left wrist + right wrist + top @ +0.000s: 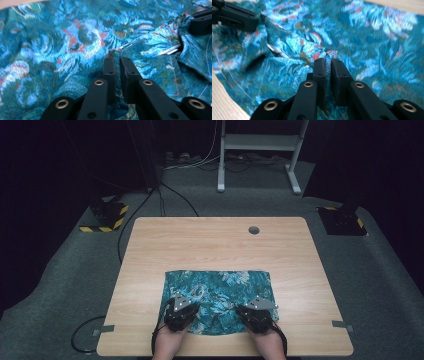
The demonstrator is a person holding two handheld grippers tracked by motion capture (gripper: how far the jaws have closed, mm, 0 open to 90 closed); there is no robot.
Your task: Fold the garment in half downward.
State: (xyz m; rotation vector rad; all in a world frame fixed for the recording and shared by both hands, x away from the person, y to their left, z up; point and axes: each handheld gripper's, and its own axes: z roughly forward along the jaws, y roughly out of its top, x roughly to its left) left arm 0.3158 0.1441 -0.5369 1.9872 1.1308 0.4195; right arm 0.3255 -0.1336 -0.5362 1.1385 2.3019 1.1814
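A wooden table (215, 240) is seen from the high view, on a grey carpeted floor with dark surroundings. A teal floral-print garment (220, 290) is spread on the near half of the table, roughly rectangular and apparently already folded. Two forearms enter from the bottom edge. The left gripper (181, 312) is set on the garment's near left edge, and the right gripper (256, 314) on its near right edge — the two are well apart, with fabric between them. A round cable hole (254, 230) is seen in the far part of the tabletop.

In the left gripper view, the left gripper (117, 66) is closed on a raised pleat of the garment (62, 42); a thin ridge of cloth is pinched between the pads. The other gripper is seen at the upper right, also in the cloth.

In the right gripper view, the right gripper (328, 66) is likewise clamped on a ridge of fabric (372, 37), with a strip of bare table (224, 105) seen at the lower left.

The step in hand is judged to be a fold — the near hem is gripped at two points. The next move would call for both corners to be lifted together, kept level, and carried towards the far edge so that the cloth is laid down without wrinkles.
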